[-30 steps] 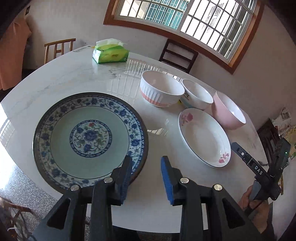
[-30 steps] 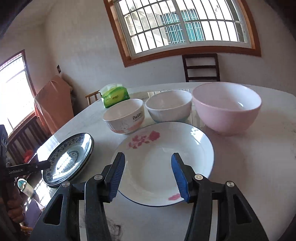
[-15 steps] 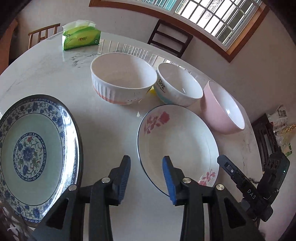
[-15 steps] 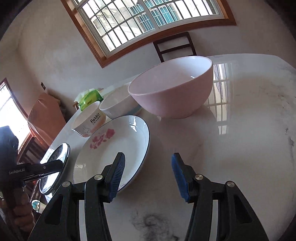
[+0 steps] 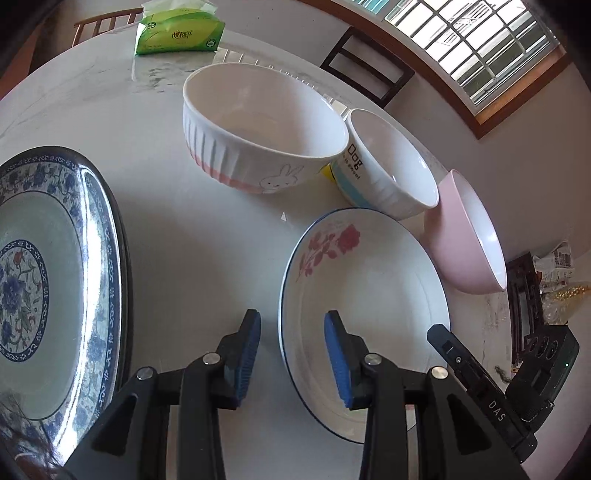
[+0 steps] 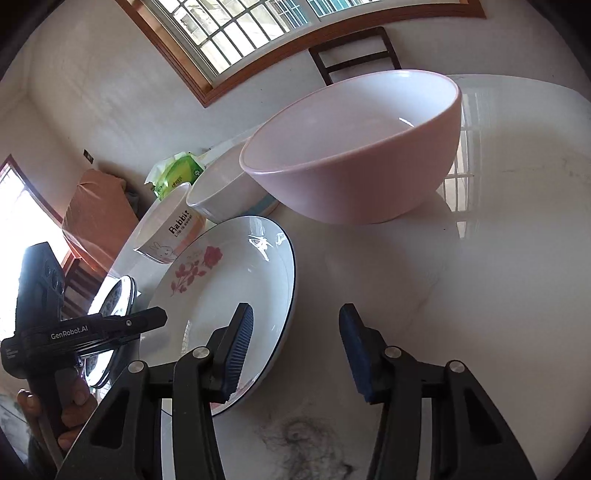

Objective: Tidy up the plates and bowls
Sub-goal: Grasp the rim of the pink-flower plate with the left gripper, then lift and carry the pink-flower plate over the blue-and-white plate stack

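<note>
Left wrist view: left gripper [image 5: 291,354] at the bottom centre, jaws apart and holding nothing, straddling the left rim of the rose plate [image 5: 369,295]; one blue pad sits over bare table [image 5: 192,236], the other over the plate's well. The rose plate lies flat at lower right of centre. The blue plate [image 5: 48,288] fills the left edge of the frame, apart from the rose plate, with a second dark rim showing under it. Right of the plate, at the lower right corner, the other gripper's black body is seen from the side. Beyond the plates, mid-frame: rabbit bowl [image 5: 258,144] left of centre, dog bowl [image 5: 391,166] just beside it to the right, pink bowl [image 5: 469,236] at the right, near the rose plate's far rim. Tissue pack [image 5: 179,31] at the top left; chair [image 5: 369,68] behind the table at top centre. Right wrist view: right gripper [image 6: 295,350] at the bottom centre, jaws wide apart, empty, straddling the right rim of the rose plate [image 6: 229,280]; one pad over the plate, the other over the table [image 6: 498,240]. Pink bowl [image 6: 354,147] large at upper centre, upright on the table. Dog bowl [image 6: 221,192] and rabbit bowl [image 6: 170,229] left of it, tissue pack [image 6: 177,175] behind them. Blue plate [image 6: 110,299] partly hidden at the left edge behind the left gripper's body.
</note>
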Motion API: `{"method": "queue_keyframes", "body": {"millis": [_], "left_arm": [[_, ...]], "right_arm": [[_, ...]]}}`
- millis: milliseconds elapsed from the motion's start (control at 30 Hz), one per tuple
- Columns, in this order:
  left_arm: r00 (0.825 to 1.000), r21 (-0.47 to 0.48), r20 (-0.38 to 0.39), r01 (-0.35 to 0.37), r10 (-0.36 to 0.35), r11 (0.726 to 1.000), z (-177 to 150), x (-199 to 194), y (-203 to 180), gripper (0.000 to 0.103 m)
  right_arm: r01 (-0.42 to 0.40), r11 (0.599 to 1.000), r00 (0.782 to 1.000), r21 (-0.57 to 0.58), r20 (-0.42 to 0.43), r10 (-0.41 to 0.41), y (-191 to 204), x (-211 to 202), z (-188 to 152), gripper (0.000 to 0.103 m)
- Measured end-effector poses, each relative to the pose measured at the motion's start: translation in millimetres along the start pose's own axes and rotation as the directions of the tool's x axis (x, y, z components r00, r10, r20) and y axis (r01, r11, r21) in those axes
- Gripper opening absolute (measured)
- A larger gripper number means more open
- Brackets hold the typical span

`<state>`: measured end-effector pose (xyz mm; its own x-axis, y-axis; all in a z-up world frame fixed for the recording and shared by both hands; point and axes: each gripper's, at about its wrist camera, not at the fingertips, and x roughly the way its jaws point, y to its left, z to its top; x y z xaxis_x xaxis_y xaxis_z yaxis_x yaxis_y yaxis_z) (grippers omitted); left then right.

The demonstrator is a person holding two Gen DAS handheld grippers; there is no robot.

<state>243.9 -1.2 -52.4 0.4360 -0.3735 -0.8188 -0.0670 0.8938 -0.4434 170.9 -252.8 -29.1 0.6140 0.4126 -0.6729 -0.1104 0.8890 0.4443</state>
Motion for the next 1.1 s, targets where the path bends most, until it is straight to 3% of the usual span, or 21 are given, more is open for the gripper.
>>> {"method": "queue_keyframes", "body": {"millis": [67, 100, 200, 500, 800, 1100], "left_arm": [[1.000, 0.027, -0.005, -0.022, 0.022, 0.999, 0, 1, -4, 0.032], [0.999, 0.055, -0.011, -0.048, 0.049, 0.997, -1, 2, -8, 0.018], [0.993, 0.104, 0.021, -0.116, 0.115, 0.988, -6, 2, -20, 0.015], [0.985, 0.090, 0.090, -0.152, 0.144, 0.984, -36, -29, -22, 0.014], [0.978, 0.068, 0.147, -0.161, 0.150, 0.985, -74, -77, -10, 0.014], [0.968, -0.013, 0.180, -0.173, 0.173, 0.985, -99, -124, 37, 0.014]], "right_arm": [[0.010, 1.000, 1.000, -0.014, -0.007, -0.010, 2, 2, 1, 0.041], [0.014, 1.000, 1.000, -0.024, -0.014, -0.014, 4, 4, 1, 0.035], [0.013, 0.997, 0.999, -0.070, -0.048, -0.017, 11, 9, 0, 0.013], [0.061, 0.985, 0.997, -0.159, -0.026, -0.066, 24, -2, -13, 0.014], [-0.001, 0.991, 1.000, -0.135, -0.023, -0.002, 45, -28, -44, 0.014], [-0.057, 0.981, 0.998, -0.188, -0.032, 0.051, 93, -42, -59, 0.014]]}}
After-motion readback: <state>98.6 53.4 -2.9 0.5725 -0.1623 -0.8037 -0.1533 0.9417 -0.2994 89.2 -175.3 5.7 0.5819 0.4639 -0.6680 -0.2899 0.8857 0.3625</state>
